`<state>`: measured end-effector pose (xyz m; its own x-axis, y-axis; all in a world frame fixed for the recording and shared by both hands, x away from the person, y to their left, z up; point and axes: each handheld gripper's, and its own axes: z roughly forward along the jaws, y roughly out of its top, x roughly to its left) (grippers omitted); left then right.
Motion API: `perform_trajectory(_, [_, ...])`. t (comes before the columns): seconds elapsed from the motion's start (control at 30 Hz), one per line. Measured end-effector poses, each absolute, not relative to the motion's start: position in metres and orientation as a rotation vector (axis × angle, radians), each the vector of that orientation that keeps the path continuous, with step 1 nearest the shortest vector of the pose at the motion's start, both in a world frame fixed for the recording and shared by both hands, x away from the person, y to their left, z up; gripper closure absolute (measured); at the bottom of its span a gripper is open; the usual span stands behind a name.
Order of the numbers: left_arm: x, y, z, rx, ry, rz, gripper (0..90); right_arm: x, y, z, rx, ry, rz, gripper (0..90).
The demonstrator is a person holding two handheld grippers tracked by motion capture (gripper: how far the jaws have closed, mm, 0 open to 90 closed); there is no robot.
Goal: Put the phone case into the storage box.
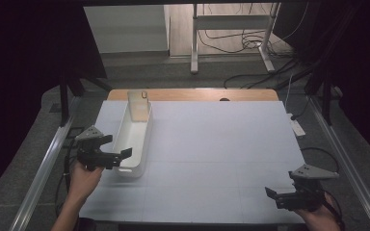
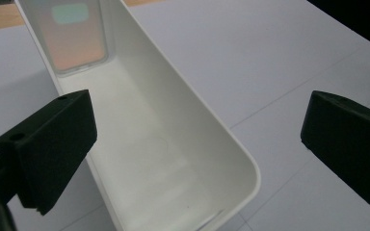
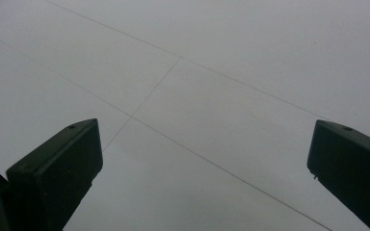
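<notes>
Left gripper view: jaws spread wide astride the white bin's point(image 2: 173, 159) near end.

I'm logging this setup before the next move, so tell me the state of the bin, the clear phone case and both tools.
White bin: upright, long side running away from the person, nothing in it but the case.
Clear phone case: standing on end, leaning at the bin's far end.
Left tool: open, jaws on either side of the bin's near wall, not closed on it.
Right tool: open, above bare table, holding nothing.
</notes>
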<state>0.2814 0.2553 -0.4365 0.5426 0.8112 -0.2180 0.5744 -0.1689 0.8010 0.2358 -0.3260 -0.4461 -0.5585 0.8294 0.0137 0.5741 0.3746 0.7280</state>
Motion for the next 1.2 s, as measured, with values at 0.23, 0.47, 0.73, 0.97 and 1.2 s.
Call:
perform_trajectory(0.23, [0.27, 0.258, -0.439, 1.863, 1.146, 0.326, 0.1, 0.236, -0.325, -0.446, 1.219, 2.285, 0.991, 0.0])
perform_trajectory(0.47, [0.252, 0.264, -0.44, 1.839, 1.151, 0.342, 0.3, 0.236, -0.325, -0.446, 1.217, 2.285, 0.99, 0.0])
perform_trajectory(0.73, [0.237, 0.272, -0.442, 1.826, 1.166, 0.357, 0.3, 0.235, -0.325, -0.446, 1.217, 2.284, 0.99, 0.0])
perform_trajectory(0.97, [0.226, 0.276, -0.445, 1.826, 1.178, 0.382, 0.3, 0.235, -0.325, -0.446, 1.218, 2.282, 0.989, 0.0])
perform_trajectory(1.2, [0.216, 0.278, -0.448, 1.838, 1.194, 0.408, 0.2, 0.235, -0.325, -0.446, 1.222, 2.279, 0.99, 0.0])
